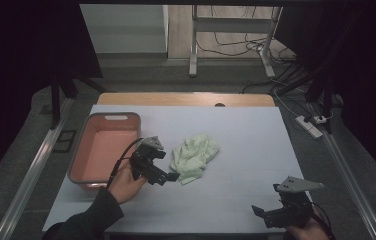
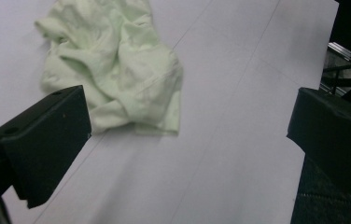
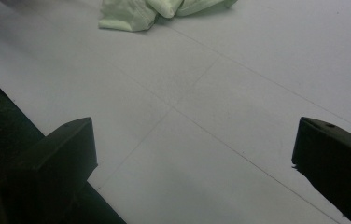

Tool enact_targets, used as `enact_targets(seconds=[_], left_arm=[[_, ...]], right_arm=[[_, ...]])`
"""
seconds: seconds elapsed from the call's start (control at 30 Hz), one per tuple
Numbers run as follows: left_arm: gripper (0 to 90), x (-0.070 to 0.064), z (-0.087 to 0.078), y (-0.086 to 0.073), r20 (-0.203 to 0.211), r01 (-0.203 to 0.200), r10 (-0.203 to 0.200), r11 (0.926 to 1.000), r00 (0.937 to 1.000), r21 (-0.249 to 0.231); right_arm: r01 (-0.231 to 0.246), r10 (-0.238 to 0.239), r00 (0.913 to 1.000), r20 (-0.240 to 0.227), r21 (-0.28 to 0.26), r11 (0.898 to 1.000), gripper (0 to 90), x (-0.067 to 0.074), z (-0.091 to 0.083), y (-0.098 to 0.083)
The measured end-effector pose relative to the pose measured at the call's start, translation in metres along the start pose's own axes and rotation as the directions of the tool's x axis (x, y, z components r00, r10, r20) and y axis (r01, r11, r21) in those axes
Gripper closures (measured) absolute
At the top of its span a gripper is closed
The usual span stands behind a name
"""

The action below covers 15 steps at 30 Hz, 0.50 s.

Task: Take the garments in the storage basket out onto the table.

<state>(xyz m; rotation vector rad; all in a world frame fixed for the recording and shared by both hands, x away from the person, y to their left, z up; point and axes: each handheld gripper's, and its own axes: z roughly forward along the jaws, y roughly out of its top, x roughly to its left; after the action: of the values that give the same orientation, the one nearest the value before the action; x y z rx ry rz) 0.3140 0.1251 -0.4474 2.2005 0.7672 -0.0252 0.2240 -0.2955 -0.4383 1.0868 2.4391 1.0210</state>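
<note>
one cloth [image 1: 194,157]: pale green, bunched up on the tabletop [image 1: 246,150]
left tool [image 1: 163,175]: wide open, just beside the cloth
right tool [image 1: 262,212]: wide open, far from the cloth
pink tub [image 1: 107,150]: near the cloth

A: Tabletop [image 1: 246,150] covered edge to edge with a pale, lilac-white sheet; bare strip of wood showing along the far edge. Faint straight crease lines crossing the sheet, seen close in both gripper views.

B: Lying on it?

A: Two things. Pink tub [image 1: 105,150], rectangular, rounded corners, on the left side, long axis running front to back, near corner close to the front-left edge. Crumpled pale green cloth [image 1: 194,156] just right of the tub, about mid-table, apart from it.

B: Cloth flat?

A: No. Bunched, folds heaped, one corner trailing toward the near edge. Right half otherwise bare sheet.
</note>
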Motion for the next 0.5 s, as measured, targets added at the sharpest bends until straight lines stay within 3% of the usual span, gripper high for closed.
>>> enact_targets(seconds=[0.33, 0.5], left_arm=[[0.0, 0.002, -0.038, -0.035, -0.053, 0.047, -0.048, 0.9987, 0.9974, -0.021], [0.0, 0.004, -0.053, -0.053, -0.11, 0.067, -0.072, 0.9967, 0.9913, -0.045]], right_arm=[[0.002, -0.002, 1.0, 0.001, 0.004, 1.0, 0.0, 0.0, 0.0, 0.0], [0.004, -0.004, 1.0, 0.004, 0.003, 1.0, 0.0, 0.001, 0.0, 0.0]])
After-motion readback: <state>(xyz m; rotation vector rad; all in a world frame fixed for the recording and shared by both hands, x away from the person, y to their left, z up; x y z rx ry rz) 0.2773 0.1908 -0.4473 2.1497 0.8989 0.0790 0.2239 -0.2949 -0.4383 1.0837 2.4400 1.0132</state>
